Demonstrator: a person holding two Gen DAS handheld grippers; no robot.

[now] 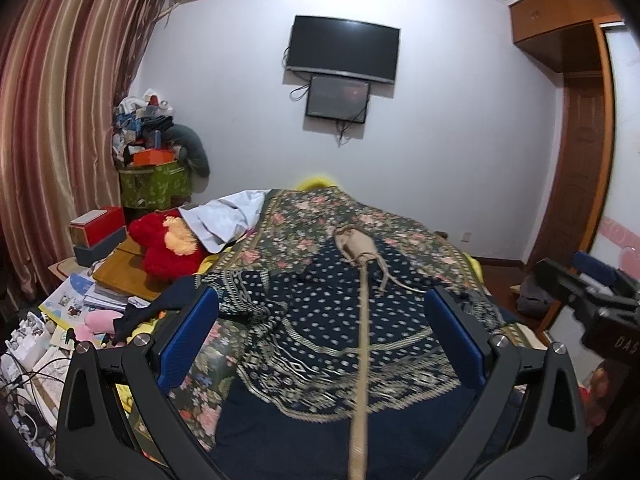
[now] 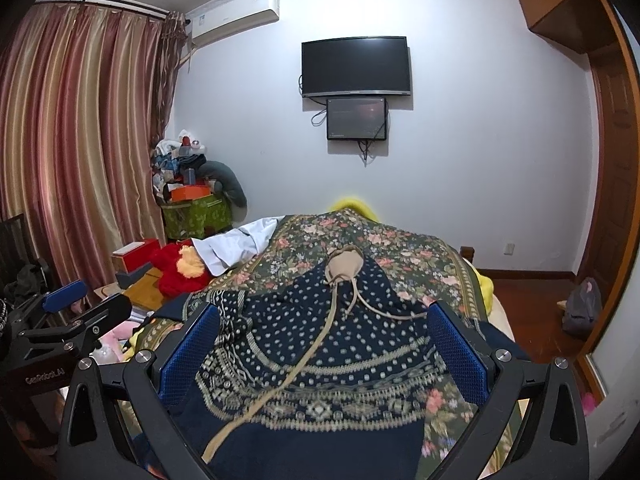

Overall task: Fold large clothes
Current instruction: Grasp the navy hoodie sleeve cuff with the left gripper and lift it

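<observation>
A large navy patterned garment [image 1: 332, 320] is being kept spread across a floral bedspread [image 1: 316, 208], with a beige sash [image 1: 362, 340] trailing down its middle from a bunched beige knot. The left gripper [image 1: 322, 344] is being held above the near hem — its blue fingers [image 1: 188, 344] are spread wide, nothing between them. The right gripper [image 2: 326, 356] is being held likewise over the garment [image 2: 320, 360], its blue pads [image 2: 460, 356] parted and gripping nothing. A red plush toy [image 1: 168, 248] is lying beside the bed, and a wall-mounted television [image 2: 356, 68] is hanging on the far wall.
</observation>
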